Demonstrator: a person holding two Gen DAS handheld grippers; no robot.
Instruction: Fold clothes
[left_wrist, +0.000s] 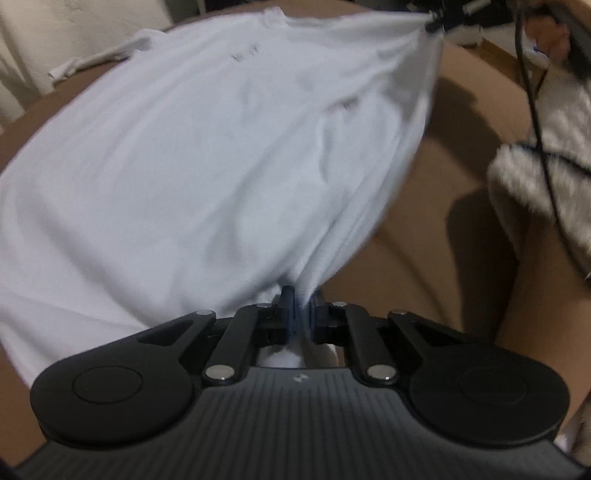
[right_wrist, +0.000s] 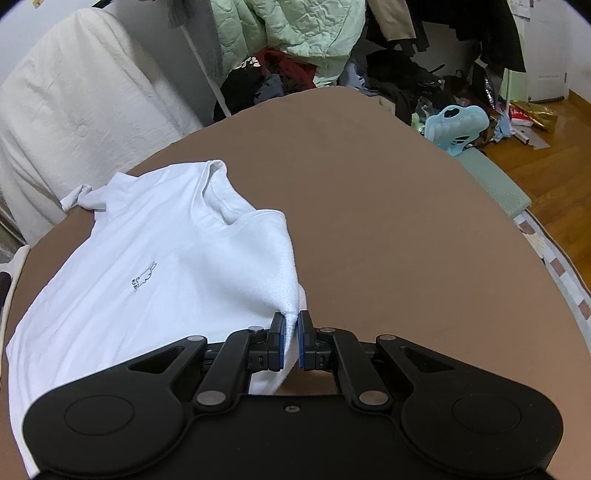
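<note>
Left gripper (left_wrist: 300, 314) and right gripper (right_wrist: 291, 341), both angled downward, jaws pinched closed.

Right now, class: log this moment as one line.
left gripper: shut on white cotton T-shirt | right gripper: shut on T-shirt | surface: brown table

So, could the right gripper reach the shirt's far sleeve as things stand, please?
Probably not yet: the right gripper is shut on a fold of the white shirt, so it would have to let go first. The bunched sleeve lies across the garment.
</note>
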